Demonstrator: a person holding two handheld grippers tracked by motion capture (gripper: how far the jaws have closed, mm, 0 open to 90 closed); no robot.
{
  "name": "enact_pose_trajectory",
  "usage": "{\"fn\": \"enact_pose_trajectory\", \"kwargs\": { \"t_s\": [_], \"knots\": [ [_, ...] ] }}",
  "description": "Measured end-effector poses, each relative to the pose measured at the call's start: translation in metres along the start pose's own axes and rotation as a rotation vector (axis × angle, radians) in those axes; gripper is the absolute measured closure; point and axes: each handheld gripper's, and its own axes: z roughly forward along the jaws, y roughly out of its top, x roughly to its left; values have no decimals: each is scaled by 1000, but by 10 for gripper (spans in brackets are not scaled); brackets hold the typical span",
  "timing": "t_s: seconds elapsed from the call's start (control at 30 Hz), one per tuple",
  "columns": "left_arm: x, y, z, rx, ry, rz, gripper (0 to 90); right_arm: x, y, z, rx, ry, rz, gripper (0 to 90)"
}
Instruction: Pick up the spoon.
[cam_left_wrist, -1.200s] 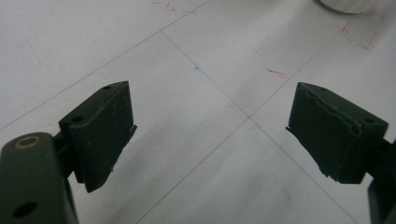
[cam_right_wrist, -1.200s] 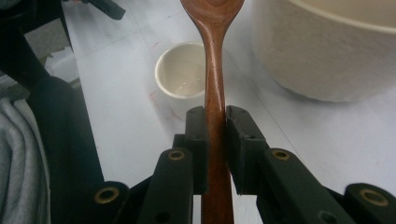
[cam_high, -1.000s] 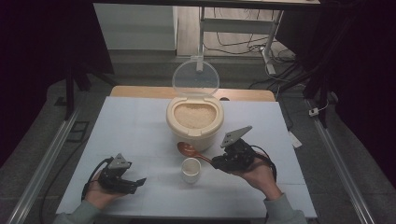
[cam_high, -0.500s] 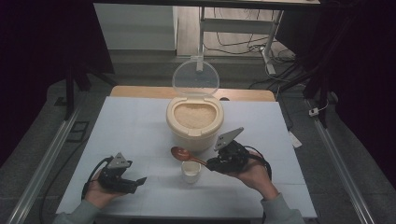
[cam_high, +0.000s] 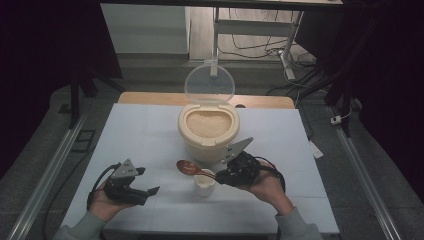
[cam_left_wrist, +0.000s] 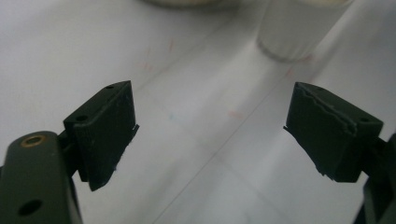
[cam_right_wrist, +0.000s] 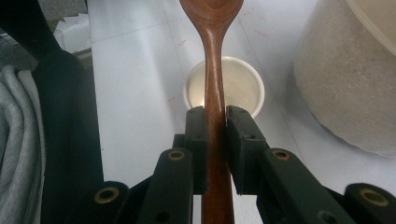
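the right gripper has its jaws clamped on the handle of a wooden spoon, and in the right gripper view the two black pads pinch the handle from either side while the bowl of the spoon reaches out past a small white cup. taking the rice container as the landmark: it stands open, its clear lid tipped up behind it and pale rice level inside; the cup sits on the white table just in front of it, and the spoon hangs over the cup with its bowl to the front-left of the container, seemingly empty. the left gripper hovers well off to the front-left of the container, jaws spread wide with nothing between them; in the left gripper view the cup lies ahead of its pads. the step in hand looks like scooping rice into the cup. to do it well, lift the spoon clear of the container's front rim before swinging it in, dip the bowl shallowly, and draw it through the rice rather than digging. the grip is far down the handle, so keep the wrist level on the way back or grains will slide off. the cup is light and narrow; tip the spoon low over its mouth, and let the free gripper close gently on the cup's wall to steady it if it starts to skate.
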Motion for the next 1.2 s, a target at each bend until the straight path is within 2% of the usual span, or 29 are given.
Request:
{"fn": "enact_pose_trajectory", "kwargs": {
  "t_s": [0.03,0.2,0.57,0.87,0.97,1.07,1.1,1.2],
  "knots": [
    [0,0,0,0,0,0,166,0,0,0,0,0,0,789],
    [-6,27,-4,-18,-25,60,168,0,3,4,4,5,-9,789],
    [-28,75,3,16,-100,212,193,4,9,9,12,22,-40,789],
    [-48,108,26,101,-158,319,237,10,14,12,33,15,-81,788],
    [-51,113,35,138,-169,335,266,13,14,12,43,7,-100,789],
    [-52,116,40,154,-188,333,294,15,16,11,55,-1,-121,788],
    [-52,116,42,158,-194,336,304,15,15,11,41,5,-114,788],
    [-52,118,44,170,-204,342,330,16,15,11,45,0,-120,789]
  ]
}}
